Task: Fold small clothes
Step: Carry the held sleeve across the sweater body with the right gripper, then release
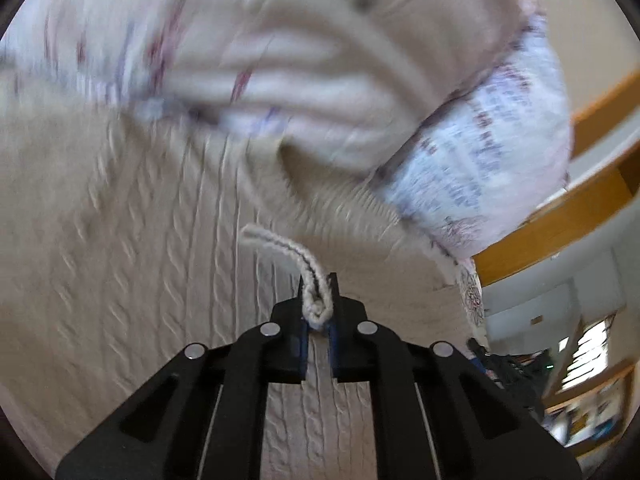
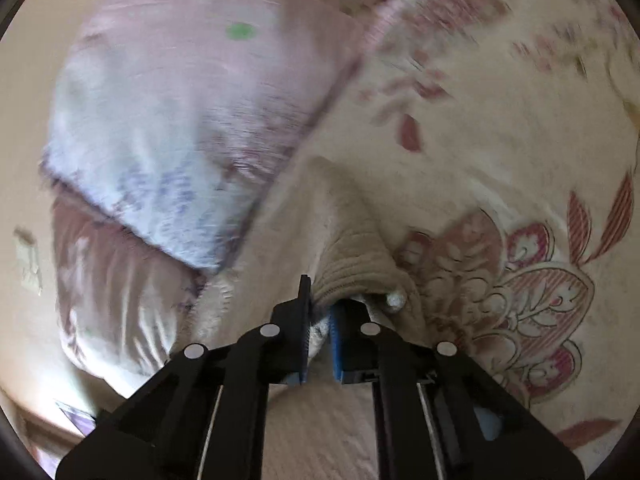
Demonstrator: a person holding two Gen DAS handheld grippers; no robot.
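A beige cable-knit garment (image 1: 140, 240) fills the left wrist view and lies on the bed. My left gripper (image 1: 319, 280) is shut on a twisted beige cord (image 1: 280, 246) that loops up from between its fingers. In the right wrist view, my right gripper (image 2: 324, 300) is shut on a ribbed beige edge (image 2: 352, 256) of the same knit, which bunches up over the right finger. A small pale knob (image 2: 395, 300) sticks out beside that fold. Both views are blurred.
A pale pillow with purple print (image 1: 480, 160) (image 2: 180, 120) lies just beyond the garment. A floral bedspread (image 2: 500, 160) covers the bed to the right. A wooden bed frame (image 1: 560, 216) and a bright window (image 1: 592, 344) show at the right edge.
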